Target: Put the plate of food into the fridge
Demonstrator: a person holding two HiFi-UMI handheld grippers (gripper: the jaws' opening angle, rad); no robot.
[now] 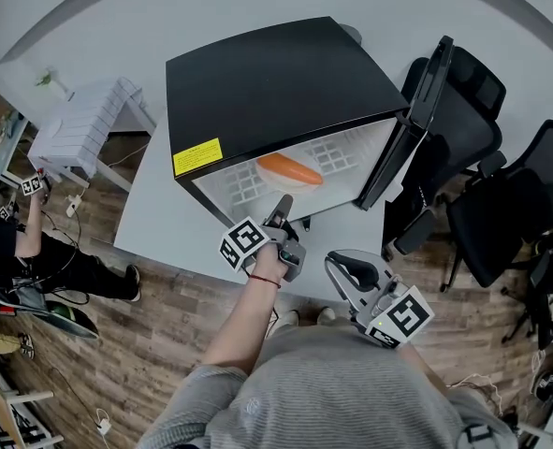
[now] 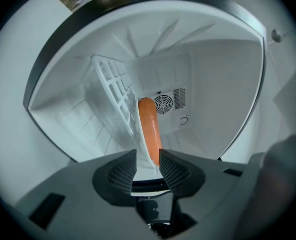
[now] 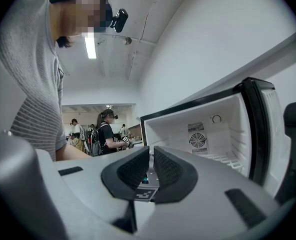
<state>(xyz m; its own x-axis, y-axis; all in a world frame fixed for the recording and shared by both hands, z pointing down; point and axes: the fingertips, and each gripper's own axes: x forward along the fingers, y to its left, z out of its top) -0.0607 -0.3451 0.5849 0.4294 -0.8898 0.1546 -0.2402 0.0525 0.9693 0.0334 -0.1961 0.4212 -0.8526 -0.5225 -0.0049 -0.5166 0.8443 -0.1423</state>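
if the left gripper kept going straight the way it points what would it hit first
Probably the plate of food: its orange food lies straight ahead, in line with the open jaws of the left gripper, inside the fridge. Depth to it is unclear.

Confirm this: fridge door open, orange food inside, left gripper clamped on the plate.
Wrong on the grip: the left gripper view shows the left gripper open, not clamped on the plate. The fridge door is open and the orange food is inside.
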